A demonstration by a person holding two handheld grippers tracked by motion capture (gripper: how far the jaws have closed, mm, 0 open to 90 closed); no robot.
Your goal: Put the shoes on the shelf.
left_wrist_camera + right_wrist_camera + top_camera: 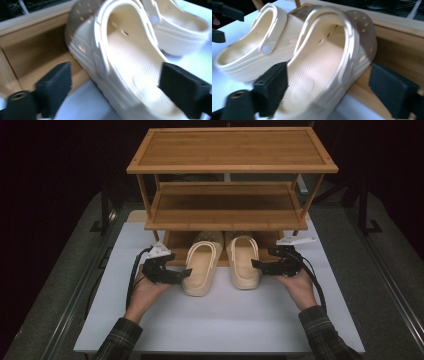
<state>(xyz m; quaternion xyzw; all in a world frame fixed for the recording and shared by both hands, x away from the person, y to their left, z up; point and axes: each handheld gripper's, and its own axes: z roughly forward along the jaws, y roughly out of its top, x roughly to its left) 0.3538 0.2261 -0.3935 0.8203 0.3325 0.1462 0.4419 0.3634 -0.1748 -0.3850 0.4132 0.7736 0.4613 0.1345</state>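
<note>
Two cream clogs, the left clog (201, 267) and right clog (243, 261), sit toes under the wooden rack (231, 180) on the white surface (215, 320). Left tongs (184, 275) and right tongs (256, 264) gape open, each straddling its clog's heel.

Setting: staged recording station in a lab or studio, not a lived-in home. Evidence: a bare white worktop (225, 320) standing on grey carpeted floor (55, 290), with metal rails (387, 270) running along both sides of it. Surroundings beyond are dark and unlit; light falls on the worktop only. Black stand legs (367, 215) are visible at the far corners. Household props are placed alone on the board: a three-tier bamboo shoe rack (230, 150) and one pair of cream clogs (220, 262). A cabled gripper (172, 274) in a hand suggests a data-collection setup.
</note>
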